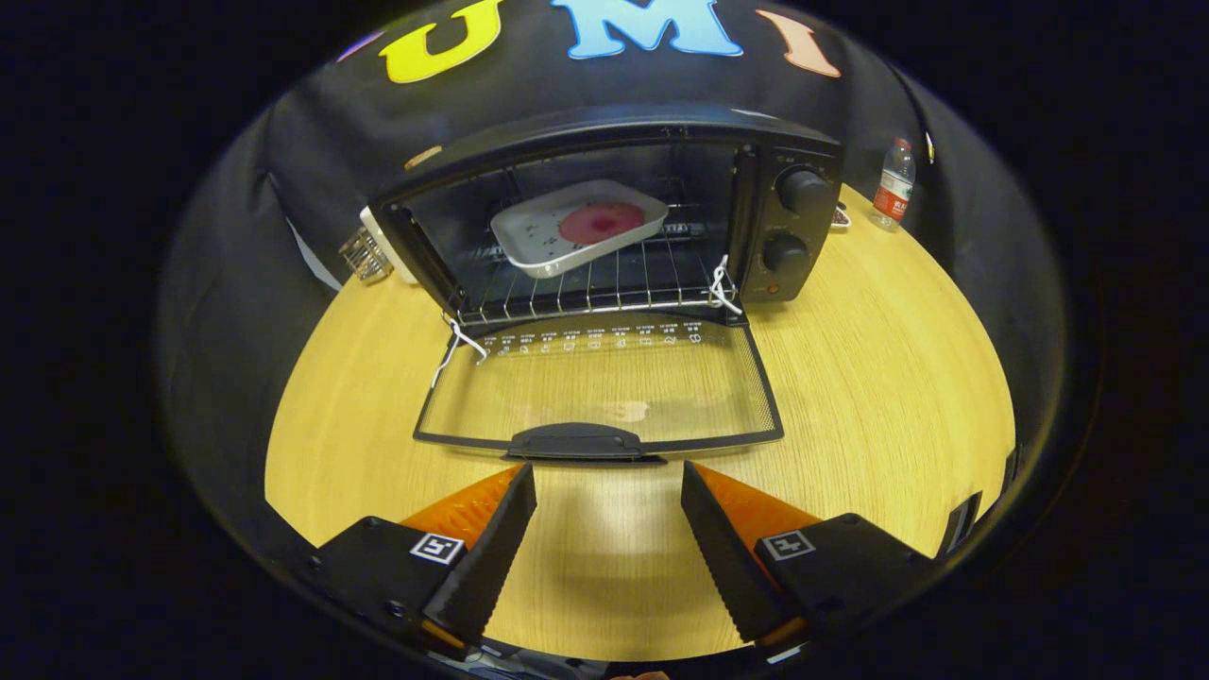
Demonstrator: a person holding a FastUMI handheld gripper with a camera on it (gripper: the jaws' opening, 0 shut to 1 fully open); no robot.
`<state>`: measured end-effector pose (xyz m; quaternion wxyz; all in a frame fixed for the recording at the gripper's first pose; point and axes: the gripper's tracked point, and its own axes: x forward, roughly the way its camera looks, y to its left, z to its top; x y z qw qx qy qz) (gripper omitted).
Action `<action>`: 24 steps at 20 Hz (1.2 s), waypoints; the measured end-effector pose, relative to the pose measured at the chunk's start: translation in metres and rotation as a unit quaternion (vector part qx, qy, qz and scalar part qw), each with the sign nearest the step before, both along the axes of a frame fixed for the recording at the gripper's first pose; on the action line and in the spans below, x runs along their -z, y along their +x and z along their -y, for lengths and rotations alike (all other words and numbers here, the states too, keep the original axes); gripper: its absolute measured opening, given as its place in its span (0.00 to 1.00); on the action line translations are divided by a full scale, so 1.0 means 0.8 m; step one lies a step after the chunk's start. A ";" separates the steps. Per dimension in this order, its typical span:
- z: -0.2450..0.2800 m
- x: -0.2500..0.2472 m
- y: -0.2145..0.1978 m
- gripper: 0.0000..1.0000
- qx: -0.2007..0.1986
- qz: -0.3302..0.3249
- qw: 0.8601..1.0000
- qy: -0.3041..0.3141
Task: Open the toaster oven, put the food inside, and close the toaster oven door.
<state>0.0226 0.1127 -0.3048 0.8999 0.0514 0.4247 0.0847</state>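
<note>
A black toaster oven (784,179) stands on the wooden table (897,378) with its glass door (595,397) folded down flat toward me. Inside, on the wire rack (604,283), rests a white rectangular tray (538,246) holding a round reddish piece of food (602,223). The door's black handle (576,441) lies just ahead of my fingertips. My gripper (608,477) is open above the table, nothing between its fingers, with the handle sitting slightly beyond the gap.
Two black knobs (801,189) are on the oven's right panel. A plastic water bottle (893,184) stands at the table's far right. A small wire rack (364,255) and a white box (383,241) sit left of the oven.
</note>
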 end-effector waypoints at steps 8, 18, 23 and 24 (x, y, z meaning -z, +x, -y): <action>-0.010 0.044 -0.004 0.99 -0.004 -0.061 0.997 -0.044; -0.026 0.058 0.017 0.99 -0.004 -0.092 0.995 -0.038; -0.026 0.057 0.020 0.99 -0.011 -0.085 0.995 -0.052; -0.025 0.055 0.021 0.99 -0.017 -0.081 0.995 -0.056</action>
